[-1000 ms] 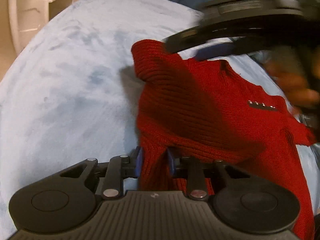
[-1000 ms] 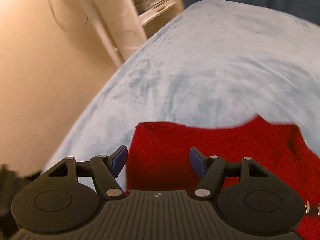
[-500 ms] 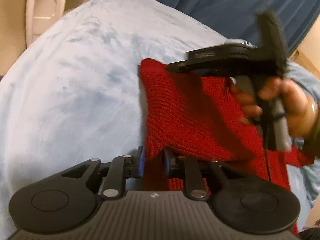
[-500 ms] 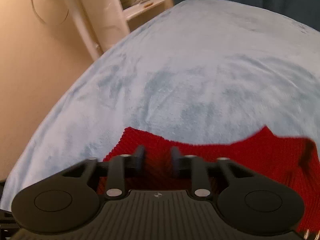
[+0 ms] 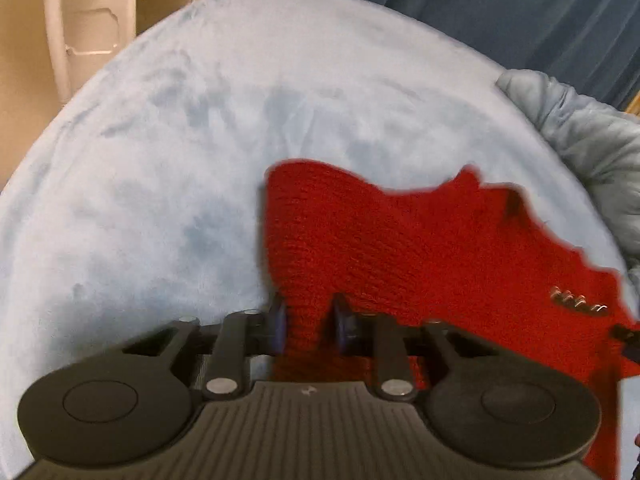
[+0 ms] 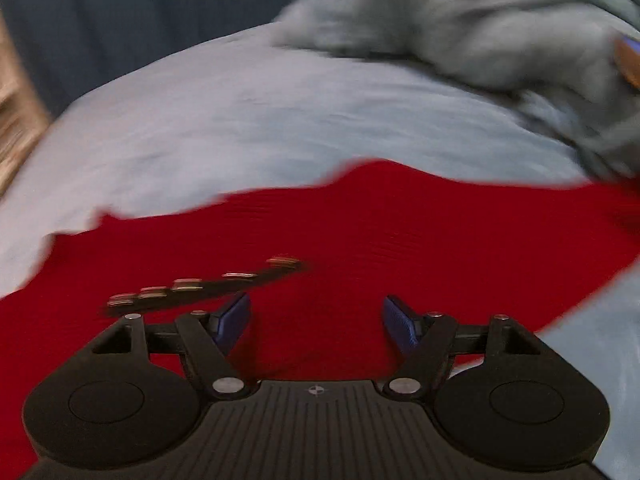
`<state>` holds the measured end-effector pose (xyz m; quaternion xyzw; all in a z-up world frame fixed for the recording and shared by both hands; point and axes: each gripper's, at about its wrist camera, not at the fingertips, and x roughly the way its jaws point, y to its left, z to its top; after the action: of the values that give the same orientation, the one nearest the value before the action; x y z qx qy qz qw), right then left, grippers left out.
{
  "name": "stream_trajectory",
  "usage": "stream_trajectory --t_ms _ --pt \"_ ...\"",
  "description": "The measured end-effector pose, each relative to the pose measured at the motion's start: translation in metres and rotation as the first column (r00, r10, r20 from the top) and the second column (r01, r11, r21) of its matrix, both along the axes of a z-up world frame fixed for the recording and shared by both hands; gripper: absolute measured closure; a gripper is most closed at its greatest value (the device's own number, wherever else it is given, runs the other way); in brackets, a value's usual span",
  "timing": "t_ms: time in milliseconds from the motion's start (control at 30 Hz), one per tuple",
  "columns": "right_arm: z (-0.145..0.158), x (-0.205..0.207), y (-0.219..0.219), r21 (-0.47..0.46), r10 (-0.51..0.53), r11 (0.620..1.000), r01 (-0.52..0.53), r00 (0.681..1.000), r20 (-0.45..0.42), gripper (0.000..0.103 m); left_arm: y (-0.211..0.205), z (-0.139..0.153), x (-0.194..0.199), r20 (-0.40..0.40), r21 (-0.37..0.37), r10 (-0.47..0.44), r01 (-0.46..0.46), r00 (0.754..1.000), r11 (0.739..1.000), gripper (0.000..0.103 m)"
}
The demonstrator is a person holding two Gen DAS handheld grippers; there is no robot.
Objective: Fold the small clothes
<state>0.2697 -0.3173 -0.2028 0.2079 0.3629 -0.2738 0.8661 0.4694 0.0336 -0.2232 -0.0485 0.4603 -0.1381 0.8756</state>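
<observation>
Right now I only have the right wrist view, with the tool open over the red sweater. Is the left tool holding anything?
Observer: Yes. The left tool is shut on the near edge of the sweater.
Operator: Is the rest of it lifted?
Observer: The pinched edge I cannot judge. The far left corner lies on the blanket.
Operator: Anything beyond the bed on that side?
Observer: A white shelf unit stands past the blanket's left edge.
</observation>
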Motion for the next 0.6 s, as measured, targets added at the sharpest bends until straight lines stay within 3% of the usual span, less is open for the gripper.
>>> stream_trajectory --t_ms 100,133,233,300,333,367,400,433,467,533,600 --pt "-0.018 0.002 -0.007 0.058 0.039 0.997 -0.046 0.993 0.111 0.034 0.001 0.003 -0.008 0.037 0.013 0.030 -0.031 0.999 0.999 0.081" --pt "-0.021 0.006 -0.008 0.061 0.059 0.996 -0.068 0.989 0.134 0.052 0.001 0.002 -0.010 0.042 0.018 0.035 -0.036 0.998 0.999 0.081" --pt "-0.026 0.014 -0.003 -0.024 0.137 0.990 -0.136 0.987 0.080 0.074 0.000 -0.001 -0.012 0.046 0.011 0.052 -0.052 0.998 0.999 0.081" --pt "-0.018 0.006 -0.002 -0.061 0.175 0.983 -0.170 0.982 0.077 0.076 0.001 -0.002 -0.013 0.054 0.005 0.061 -0.061 0.997 0.998 0.076" --pt "-0.019 0.004 -0.004 -0.069 0.192 0.980 -0.186 0.978 0.077 0.072 0.001 -0.004 -0.013 0.064 0.014 0.065 -0.066 0.996 0.998 0.073" --pt "-0.025 0.003 -0.005 -0.089 0.210 0.975 -0.204 0.976 0.057 0.064 0.001 -0.003 -0.016 0.074 0.026 0.068 -0.070 0.995 0.997 0.063" --pt "-0.027 0.005 -0.005 -0.128 0.217 0.969 -0.210 0.975 0.038 0.047 0.000 -0.004 -0.016 0.083 0.047 0.072 -0.076 0.994 0.996 0.050" --pt "-0.023 0.003 -0.005 -0.159 0.212 0.966 -0.206 0.977 0.021 0.036 0.000 -0.001 -0.018 0.090 0.072 0.073 -0.080 0.993 0.994 0.048" --pt "-0.017 0.002 -0.008 -0.153 0.200 0.968 -0.197 0.980 0.006 0.035 0.000 0.005 -0.022 0.082 0.080 0.066 -0.073 0.994 0.994 0.048" --pt "0.001 -0.012 -0.019 -0.052 0.162 0.986 -0.160 0.986 0.040 0.034 0.005 0.022 -0.038 0.074 0.046 0.043 -0.047 0.996 0.998 0.044" --pt "0.017 -0.043 -0.037 0.059 0.073 0.995 -0.082 0.988 0.134 0.026 0.014 0.040 -0.065 0.095 0.008 0.069 -0.070 0.993 0.997 0.008"
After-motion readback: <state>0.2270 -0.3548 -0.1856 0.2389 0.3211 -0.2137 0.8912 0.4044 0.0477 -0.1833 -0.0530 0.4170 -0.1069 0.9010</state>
